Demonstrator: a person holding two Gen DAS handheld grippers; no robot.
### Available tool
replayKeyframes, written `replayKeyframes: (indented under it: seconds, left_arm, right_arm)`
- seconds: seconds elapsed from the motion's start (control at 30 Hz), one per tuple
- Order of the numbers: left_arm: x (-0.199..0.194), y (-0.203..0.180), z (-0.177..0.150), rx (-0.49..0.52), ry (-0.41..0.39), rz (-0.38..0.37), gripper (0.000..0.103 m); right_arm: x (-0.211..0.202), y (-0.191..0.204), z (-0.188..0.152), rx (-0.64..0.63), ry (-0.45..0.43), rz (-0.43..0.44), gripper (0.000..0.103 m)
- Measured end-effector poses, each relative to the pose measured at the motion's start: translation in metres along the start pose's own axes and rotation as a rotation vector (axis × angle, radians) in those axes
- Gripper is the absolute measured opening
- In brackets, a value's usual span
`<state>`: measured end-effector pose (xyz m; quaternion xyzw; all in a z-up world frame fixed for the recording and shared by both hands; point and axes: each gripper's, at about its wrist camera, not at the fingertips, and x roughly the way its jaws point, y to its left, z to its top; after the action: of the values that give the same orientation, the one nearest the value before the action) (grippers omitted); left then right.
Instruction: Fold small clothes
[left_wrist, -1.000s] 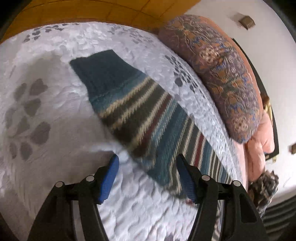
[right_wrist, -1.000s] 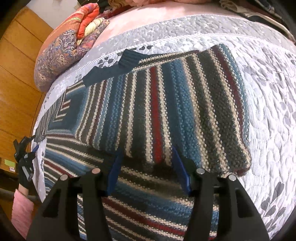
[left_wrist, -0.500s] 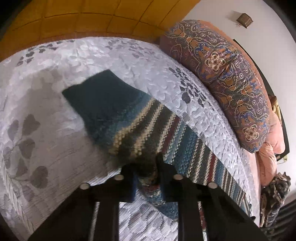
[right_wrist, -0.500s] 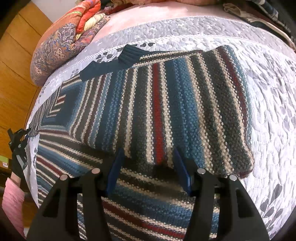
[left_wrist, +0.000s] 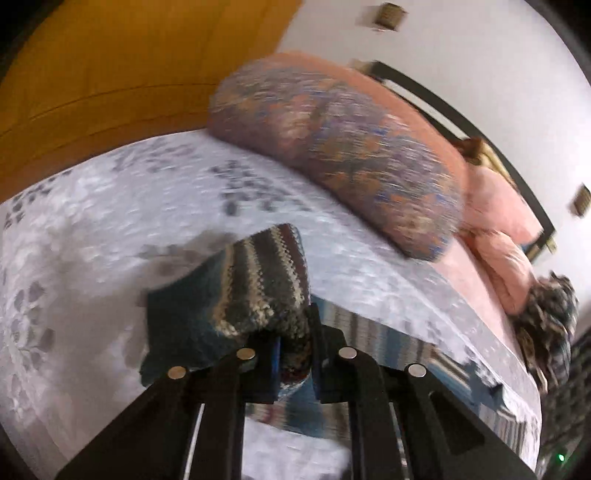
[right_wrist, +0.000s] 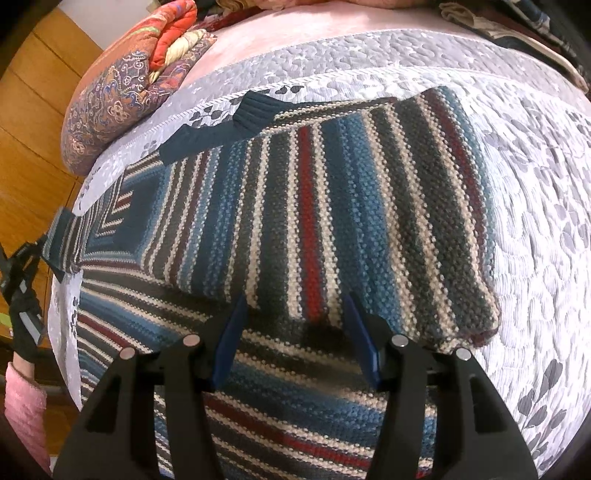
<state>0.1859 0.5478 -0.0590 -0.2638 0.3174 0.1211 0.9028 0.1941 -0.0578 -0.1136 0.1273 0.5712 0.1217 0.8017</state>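
A striped knit sweater (right_wrist: 332, 206) in blue, dark grey, cream and red lies spread on the bed, one sleeve folded across its body, the dark ribbed cuff (right_wrist: 255, 110) near the collar. My right gripper (right_wrist: 295, 328) hovers open just above the folded sleeve's near edge, nothing between its blue pads. In the left wrist view my left gripper (left_wrist: 293, 354) is shut on the other sleeve (left_wrist: 258, 288), which is lifted off the bed and bunched, its dark teal cuff (left_wrist: 177, 325) hanging to the left. The left gripper also shows at the far left of the right wrist view (right_wrist: 22, 288).
The bed has a grey-white quilted cover (left_wrist: 92, 229) with leaf prints. A large patterned bolster (left_wrist: 340, 155) lies along the far side, pink bedding (left_wrist: 506, 229) beyond it. Orange wood panels (left_wrist: 129, 66) stand behind. A pink sleeve (right_wrist: 22, 406) shows at lower left.
My left gripper went from open over the sleeve to shut on it, then raised it off the bed so the cloth bunches. The right gripper stayed open and nearly still.
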Motion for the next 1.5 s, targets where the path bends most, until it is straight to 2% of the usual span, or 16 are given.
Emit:
replayKeyframes:
  seconds: [0.3, 0.47, 0.7, 0.87, 1.03, 1.37, 1.5]
  left_arm:
    - [-0.017, -0.124, -0.037, 0.189, 0.028, -0.148, 0.012]
    - [-0.017, -0.184, -0.067, 0.252, 0.079, -0.227, 0.012]
    - [-0.006, -0.259, -0.115, 0.288, 0.139, -0.328, 0.012]
    - [0.008, -0.291, -0.152, 0.280, 0.185, -0.363, 0.012]
    - [0.024, -0.300, -0.183, 0.298, 0.206, -0.350, 0.012]
    - [0.052, -0.281, -0.219, 0.340, 0.339, -0.357, 0.014]
    - [0.056, -0.276, -0.227, 0.361, 0.361, -0.364, 0.020]
  right_arm:
    - [-0.003, -0.008, 0.002, 0.030, -0.006, 0.049, 0.055]
    - [-0.006, -0.013, 0.004, 0.037, -0.019, 0.056, 0.055]
    - [-0.009, -0.023, 0.003, 0.046, -0.025, 0.062, 0.055]
    - [-0.008, -0.025, 0.002, 0.038, -0.028, 0.064, 0.055]
    - [-0.008, -0.026, -0.001, 0.024, -0.028, 0.062, 0.055]
    - [-0.001, -0.019, 0.000, 0.025, -0.021, 0.023, 0.055]
    - [0.002, -0.017, 0.002, 0.030, -0.017, 0.013, 0.055]
